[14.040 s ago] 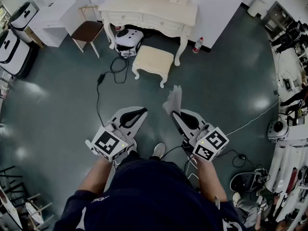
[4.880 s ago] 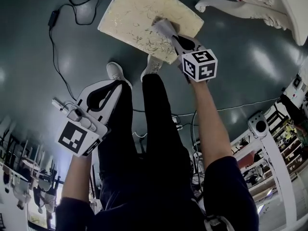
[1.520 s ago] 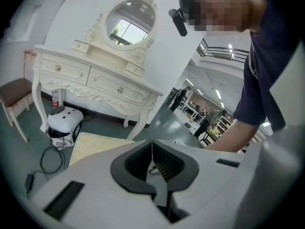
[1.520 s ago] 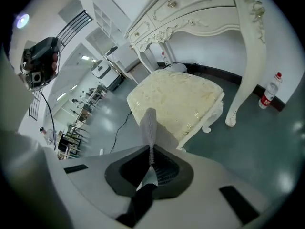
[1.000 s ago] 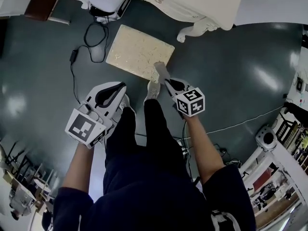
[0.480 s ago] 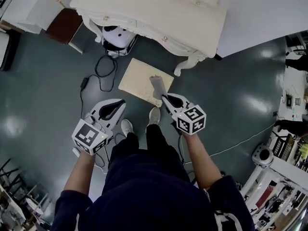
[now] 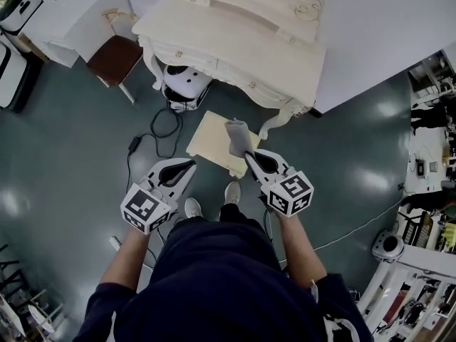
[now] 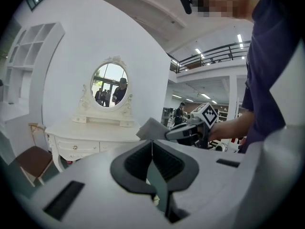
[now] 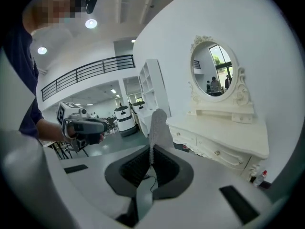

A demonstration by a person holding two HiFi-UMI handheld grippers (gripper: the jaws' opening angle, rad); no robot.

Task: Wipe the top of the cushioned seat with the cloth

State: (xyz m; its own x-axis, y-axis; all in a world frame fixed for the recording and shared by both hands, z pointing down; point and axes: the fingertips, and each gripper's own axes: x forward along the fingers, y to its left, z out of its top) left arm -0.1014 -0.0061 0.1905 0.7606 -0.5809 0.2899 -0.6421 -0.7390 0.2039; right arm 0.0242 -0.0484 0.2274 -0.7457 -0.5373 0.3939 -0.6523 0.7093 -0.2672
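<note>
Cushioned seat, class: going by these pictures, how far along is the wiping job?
Done: the cloth was rubbed across the cushioned seat seconds ago. In hand: the right gripper, shut on the cloth, holds it up off the seat. The left gripper is shut, empty. Left: probably nothing, though the seat's cleanliness cannot be judged.

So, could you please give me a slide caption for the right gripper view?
Right gripper shut on a grey cloth, facing the white dressing table.
</note>
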